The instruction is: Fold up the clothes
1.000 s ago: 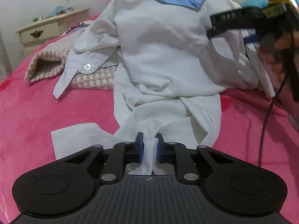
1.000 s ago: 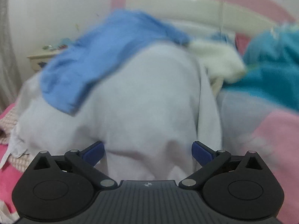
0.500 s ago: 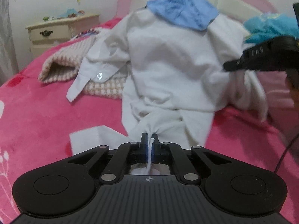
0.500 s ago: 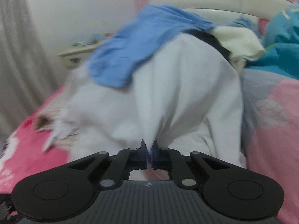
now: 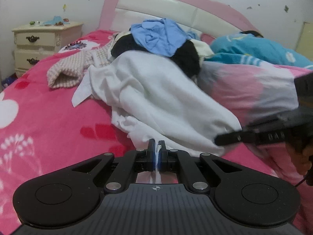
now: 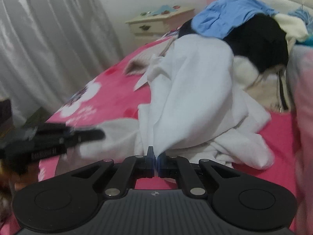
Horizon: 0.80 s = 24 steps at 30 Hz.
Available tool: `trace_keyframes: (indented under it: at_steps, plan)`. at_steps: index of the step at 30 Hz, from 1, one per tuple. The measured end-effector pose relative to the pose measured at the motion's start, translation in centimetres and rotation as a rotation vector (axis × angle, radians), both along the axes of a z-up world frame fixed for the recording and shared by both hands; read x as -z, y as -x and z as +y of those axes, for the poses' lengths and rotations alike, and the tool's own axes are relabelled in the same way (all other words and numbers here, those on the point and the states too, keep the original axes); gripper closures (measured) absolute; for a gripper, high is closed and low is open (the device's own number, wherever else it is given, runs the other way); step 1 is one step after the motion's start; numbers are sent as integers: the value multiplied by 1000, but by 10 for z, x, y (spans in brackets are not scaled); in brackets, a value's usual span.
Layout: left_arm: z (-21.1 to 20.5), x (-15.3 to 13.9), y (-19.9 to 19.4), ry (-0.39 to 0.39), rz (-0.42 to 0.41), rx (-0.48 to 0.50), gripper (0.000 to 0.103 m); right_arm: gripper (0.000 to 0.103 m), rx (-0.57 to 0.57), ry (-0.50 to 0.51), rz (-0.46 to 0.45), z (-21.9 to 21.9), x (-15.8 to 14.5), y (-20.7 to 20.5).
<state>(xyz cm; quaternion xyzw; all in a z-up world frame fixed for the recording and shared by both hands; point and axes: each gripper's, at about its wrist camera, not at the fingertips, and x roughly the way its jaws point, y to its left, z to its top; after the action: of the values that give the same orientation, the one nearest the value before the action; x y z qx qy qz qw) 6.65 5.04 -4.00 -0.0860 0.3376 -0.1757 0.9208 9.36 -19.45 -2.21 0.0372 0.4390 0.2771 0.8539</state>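
here the white shirt [image 5: 156,90] lies stretched over a clothes pile on the pink bedspread [image 5: 58,121]. the left gripper [image 5: 156,146] pinches one edge of it, the right gripper [image 6: 156,152] pinches another fold. a blue garment [image 5: 158,37] tops the pile.

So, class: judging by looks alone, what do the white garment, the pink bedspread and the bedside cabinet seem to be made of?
White garment: thin matt woven cloth, probably cotton; it creases softly.
Pink bedspread: plush fleece, likely; fuzzy printed surface.
Cream bedside cabinet: painted wood, apparently; chipped edges, dark metal handles.
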Motion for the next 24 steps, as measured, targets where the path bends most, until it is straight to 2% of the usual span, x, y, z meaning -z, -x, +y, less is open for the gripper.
trace_keyframes:
  at_steps: [4,9,14,18,19,20,21,22,23,24]
  plan:
    - [15,-7,34,7,27,41,102,99,-40,-34,46,0,-14,58]
    - [25,-2,79,-82,75,103,102,99,-135,-22,91,11,-19,134]
    - [53,3,121,-130,155,71,102,99,-185,21,186,29,-13,207]
    - [78,0,144,-202,216,30,102,98,-214,-13,189,43,-9,262]
    - [83,0,149,-228,229,28,101,98,-233,4,168,51,-4,273]
    - [85,0,153,-261,226,23,96,97,-254,27,145,59,2,283]
    - [87,1,155,-296,230,26,85,95,-276,50,121,68,9,294]
    - [88,2,155,-323,238,24,77,86,-292,84,118,78,17,302]
    - [87,0,155,-333,231,4,66,72,-295,117,119,86,23,310]
    - [87,-1,155,-343,224,-16,64,66,-296,150,121,94,29,318]
